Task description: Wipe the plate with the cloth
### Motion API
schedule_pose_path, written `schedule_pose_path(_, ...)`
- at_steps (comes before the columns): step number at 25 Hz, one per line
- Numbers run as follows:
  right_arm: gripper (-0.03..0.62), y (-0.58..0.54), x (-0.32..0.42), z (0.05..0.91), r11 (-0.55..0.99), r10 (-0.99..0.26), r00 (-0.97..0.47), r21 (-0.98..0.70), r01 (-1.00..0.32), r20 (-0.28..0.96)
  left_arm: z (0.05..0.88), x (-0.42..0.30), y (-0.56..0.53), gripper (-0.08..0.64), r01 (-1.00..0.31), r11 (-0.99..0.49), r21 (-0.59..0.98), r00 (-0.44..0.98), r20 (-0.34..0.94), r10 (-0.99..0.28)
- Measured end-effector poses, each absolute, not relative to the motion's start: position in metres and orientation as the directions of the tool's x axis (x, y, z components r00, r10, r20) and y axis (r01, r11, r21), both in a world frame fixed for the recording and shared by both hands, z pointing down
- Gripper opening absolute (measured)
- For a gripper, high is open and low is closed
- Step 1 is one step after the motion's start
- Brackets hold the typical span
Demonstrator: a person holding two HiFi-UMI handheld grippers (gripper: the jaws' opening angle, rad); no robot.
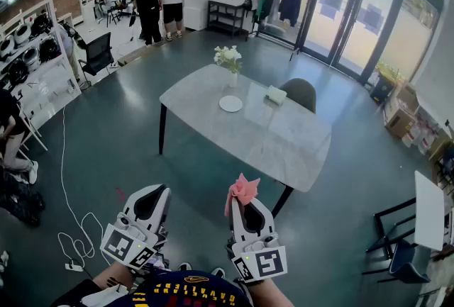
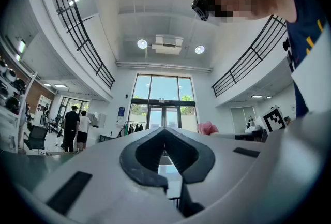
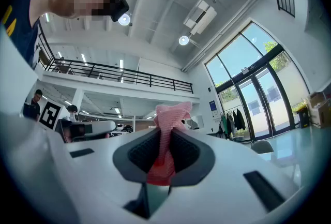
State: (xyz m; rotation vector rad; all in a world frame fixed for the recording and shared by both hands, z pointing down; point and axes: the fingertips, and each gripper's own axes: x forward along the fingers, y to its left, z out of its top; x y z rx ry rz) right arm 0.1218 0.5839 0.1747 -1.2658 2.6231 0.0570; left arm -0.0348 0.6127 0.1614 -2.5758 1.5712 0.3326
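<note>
A small white plate lies on the grey marble table, far ahead of both grippers. My right gripper is shut on a pink cloth, which sticks up out of its jaws; the cloth fills the jaw gap of the right gripper in the right gripper view. My left gripper is held beside it, shut and empty; in the left gripper view the left gripper has its jaw tips together. Both are held low in front of me, well short of the table.
On the table stand a vase of white flowers and a pale green box. A green chair is behind the table. Two people stand far back. A white cable trails on the floor at left.
</note>
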Motion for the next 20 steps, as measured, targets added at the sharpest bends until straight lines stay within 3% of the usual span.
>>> schedule_pose_path(20, 0.046, 0.515, 0.168, 0.206, 0.609, -0.791, -0.588, -0.121, -0.784, -0.17, 0.191, 0.004, 0.544, 0.003, -0.89, -0.452, 0.06, 0.437, -0.171, -0.883)
